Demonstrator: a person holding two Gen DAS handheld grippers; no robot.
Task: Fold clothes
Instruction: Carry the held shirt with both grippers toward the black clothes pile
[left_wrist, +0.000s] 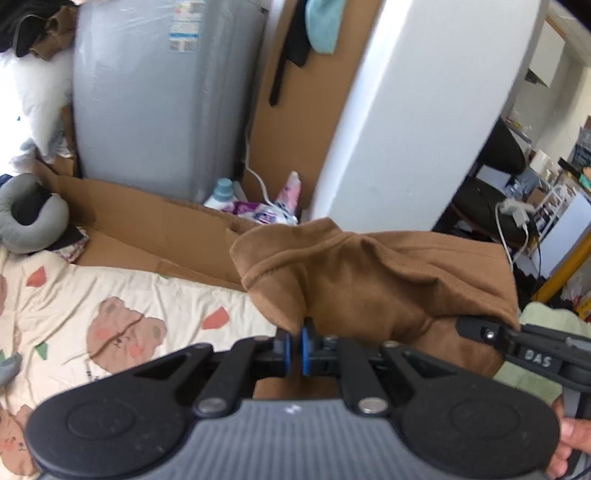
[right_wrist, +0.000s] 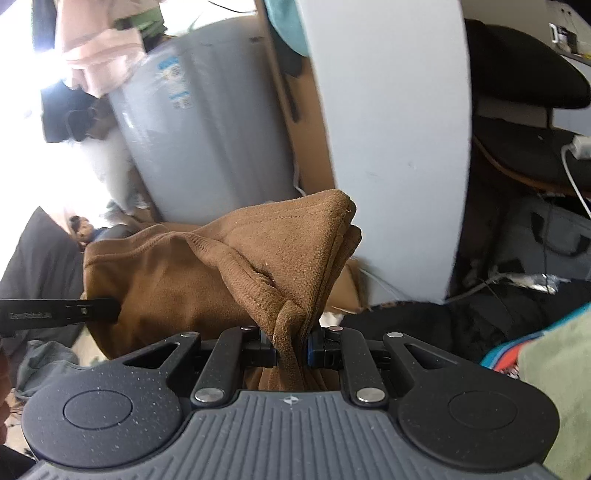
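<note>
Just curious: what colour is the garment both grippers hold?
Brown garment, clearest in the right wrist view.

One brown garment (left_wrist: 369, 280) (two tongs (left_wrist: 294, 349))

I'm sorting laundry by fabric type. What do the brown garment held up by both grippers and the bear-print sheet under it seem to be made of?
The brown garment looks like a soft, matte brushed knit, perhaps fleece-backed cotton: the surface is fuzzy, the hems are ribbed and stitched, and it bunches thickly. The cream bear-print sheet looks like a thin, smooth woven fabric, cotton or polyester, lying flat with fine creases.
</note>
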